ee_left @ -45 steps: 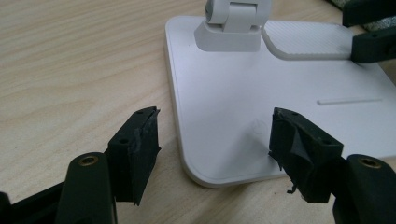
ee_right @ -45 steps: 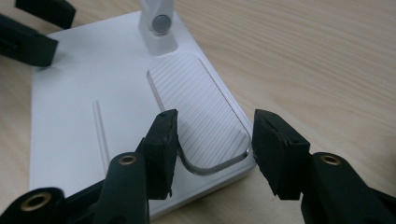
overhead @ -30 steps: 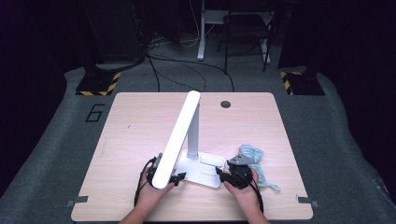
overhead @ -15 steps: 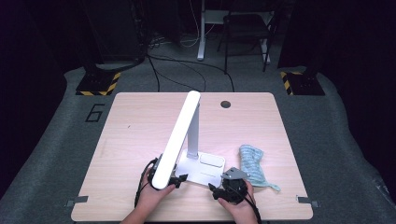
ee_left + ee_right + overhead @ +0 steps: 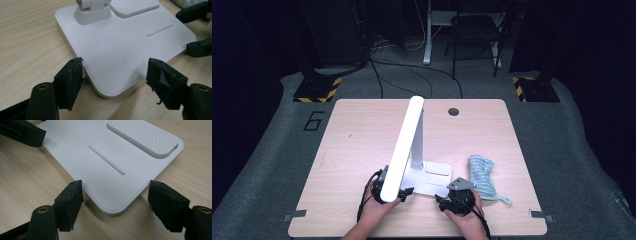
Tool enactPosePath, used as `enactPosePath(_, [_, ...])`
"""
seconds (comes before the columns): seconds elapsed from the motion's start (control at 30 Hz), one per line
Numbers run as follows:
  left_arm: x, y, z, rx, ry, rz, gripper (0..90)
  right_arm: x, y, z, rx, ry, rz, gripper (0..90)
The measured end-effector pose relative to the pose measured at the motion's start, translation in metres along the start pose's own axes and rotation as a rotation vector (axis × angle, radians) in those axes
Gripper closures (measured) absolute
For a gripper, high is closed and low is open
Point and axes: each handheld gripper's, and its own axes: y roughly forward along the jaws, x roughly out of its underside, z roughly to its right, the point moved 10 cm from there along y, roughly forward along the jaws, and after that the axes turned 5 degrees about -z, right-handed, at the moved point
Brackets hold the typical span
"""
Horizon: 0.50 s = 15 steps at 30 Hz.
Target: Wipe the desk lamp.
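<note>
Both grippers sit at the near edge of the table (image 5: 342,130), jaws spread wide and holding nothing. Left gripper (image 5: 115,72) straddles the near-left corner of the lamp base (image 5: 120,42), one jaw on each side of that corner; right gripper (image 5: 115,195) straddles the near-right corner the same way, apparently to steady or shift the base from two points. Farther back, the lamp's post rises from the base and its white light bar (image 5: 404,142) leans over the left hand. A blue cloth (image 5: 482,177) lies just right of the base.
</note>
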Motion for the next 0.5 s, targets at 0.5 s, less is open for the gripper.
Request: enactPosePath(0.5, [0.001,0.000,-0.005,-0.015,-0.003,0.000,29.5,-0.015,0.009,0.009,0.019,0.024,0.035,32.3])
